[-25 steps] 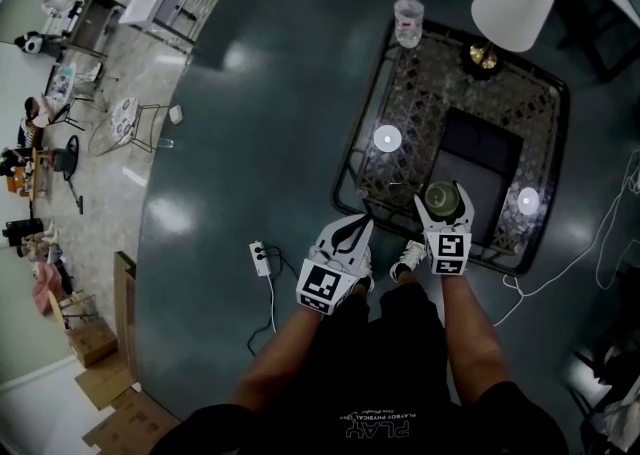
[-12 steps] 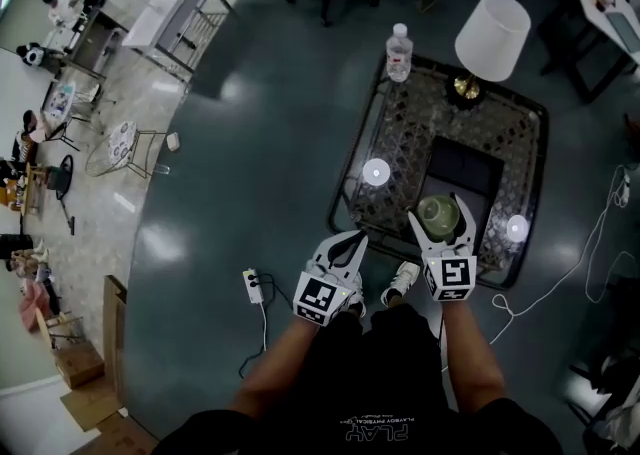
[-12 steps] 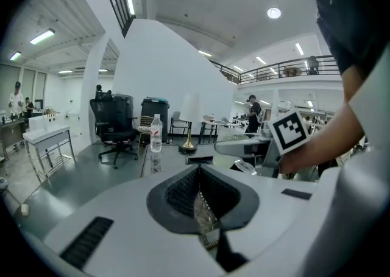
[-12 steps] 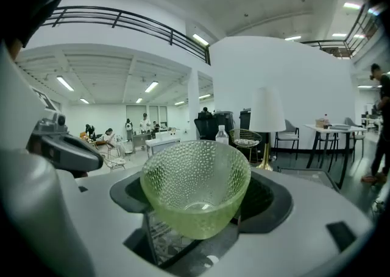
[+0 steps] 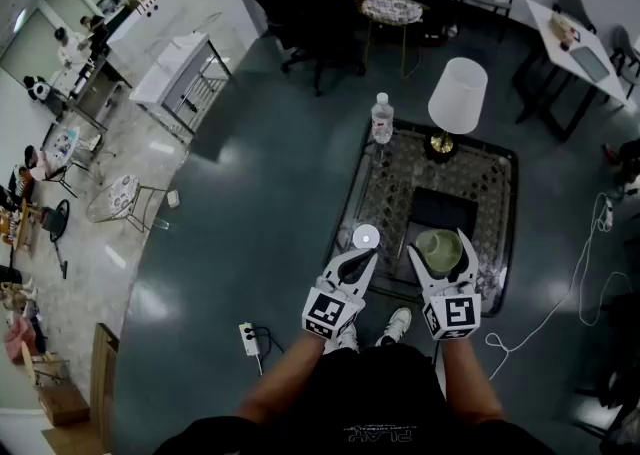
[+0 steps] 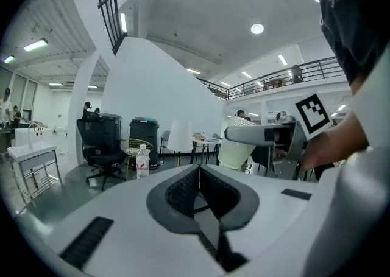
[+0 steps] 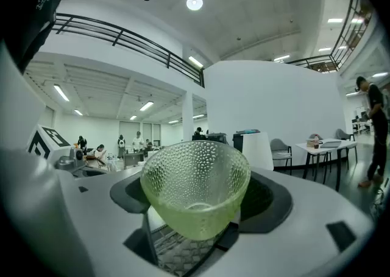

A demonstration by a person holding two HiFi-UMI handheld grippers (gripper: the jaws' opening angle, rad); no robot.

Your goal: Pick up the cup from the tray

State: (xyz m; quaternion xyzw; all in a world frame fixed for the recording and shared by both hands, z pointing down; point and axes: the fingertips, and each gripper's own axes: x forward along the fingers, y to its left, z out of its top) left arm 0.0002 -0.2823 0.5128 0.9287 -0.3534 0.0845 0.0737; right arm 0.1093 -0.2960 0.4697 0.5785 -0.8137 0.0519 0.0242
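Holding the green dimpled cup in the right hand-held gripper, jaws wide and clamped on its sides, cup off the dark tray that lies below and just ahead on the table. Left hand-held gripper is just beside the right one, jaws pressed together, nothing between them. Bottle and lamp are well ahead of both.

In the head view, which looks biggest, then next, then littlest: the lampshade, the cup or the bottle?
1. The lampshade looks plainly biggest.
2. The cup and the bottle are too close to rank. The cup looks wider and the bottle looks longer. The cup is also nearer the camera, which makes it look bigger.
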